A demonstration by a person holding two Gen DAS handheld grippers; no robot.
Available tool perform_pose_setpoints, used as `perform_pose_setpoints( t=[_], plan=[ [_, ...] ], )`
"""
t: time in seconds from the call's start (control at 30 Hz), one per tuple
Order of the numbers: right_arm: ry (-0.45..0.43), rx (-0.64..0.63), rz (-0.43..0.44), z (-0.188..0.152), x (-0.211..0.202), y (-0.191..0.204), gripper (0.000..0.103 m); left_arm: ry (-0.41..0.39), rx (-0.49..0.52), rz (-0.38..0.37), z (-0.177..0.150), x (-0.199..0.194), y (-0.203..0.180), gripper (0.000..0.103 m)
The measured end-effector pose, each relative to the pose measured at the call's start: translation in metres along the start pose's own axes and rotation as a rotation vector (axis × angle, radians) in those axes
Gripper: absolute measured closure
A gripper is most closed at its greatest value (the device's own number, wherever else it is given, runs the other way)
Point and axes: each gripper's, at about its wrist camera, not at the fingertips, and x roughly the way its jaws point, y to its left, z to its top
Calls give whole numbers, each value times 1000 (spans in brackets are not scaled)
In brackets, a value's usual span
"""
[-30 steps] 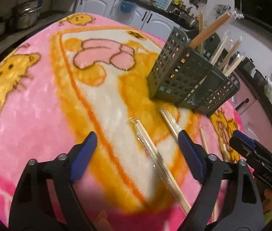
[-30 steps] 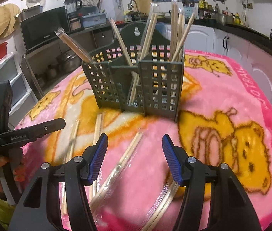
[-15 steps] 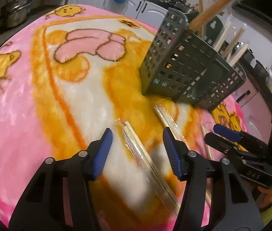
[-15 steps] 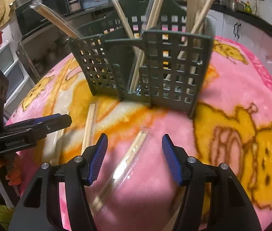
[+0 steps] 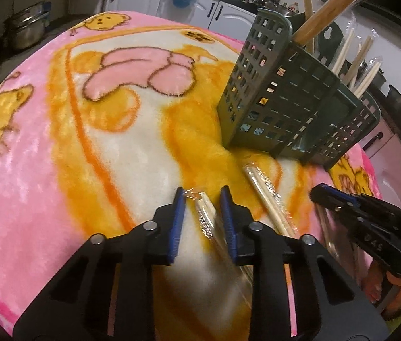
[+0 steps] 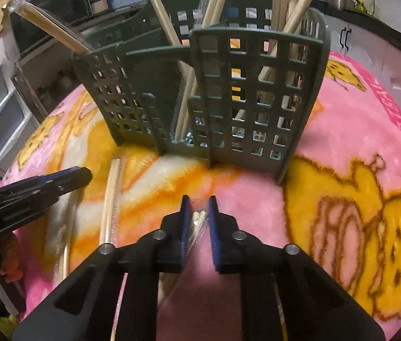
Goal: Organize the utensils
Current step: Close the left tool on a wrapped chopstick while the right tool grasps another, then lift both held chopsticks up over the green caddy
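We close both tongs on wrapped chopsticks lying on the pink blanket.

Our left tongs [image 5: 202, 199] have just narrowed around one wrapped pair [image 5: 206, 218], our right tongs [image 6: 199, 210] pinch another pair [image 6: 197, 218]; the green holder [image 6: 228, 91] stands just beyond both.

Left gripper [image 5: 202, 199] fingers closing around wrapped chopsticks [image 5: 204, 213] (pads not yet pressing).
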Motion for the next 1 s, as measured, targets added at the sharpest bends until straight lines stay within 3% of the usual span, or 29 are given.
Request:
perform_pose_setpoints(
  t=[0.17, 0.37, 0.67, 1.0],
  plan=[
    [-69, 20, 47, -5, -22, 2, 95, -1, -10, 7, 1, 0, 4, 96],
    [-147, 40, 56, -7, -53, -3, 95, -48, -19, -61, 2, -19, 3, 99],
    [-263, 74, 62, -5, -100, -12, 96, -181, 56, -153, 18, -76, -38, 100],
    [-400, 58, 62, 3, -154, -9, 97, -265, 130, -219, 38, -109, -78, 101]
  ],
)
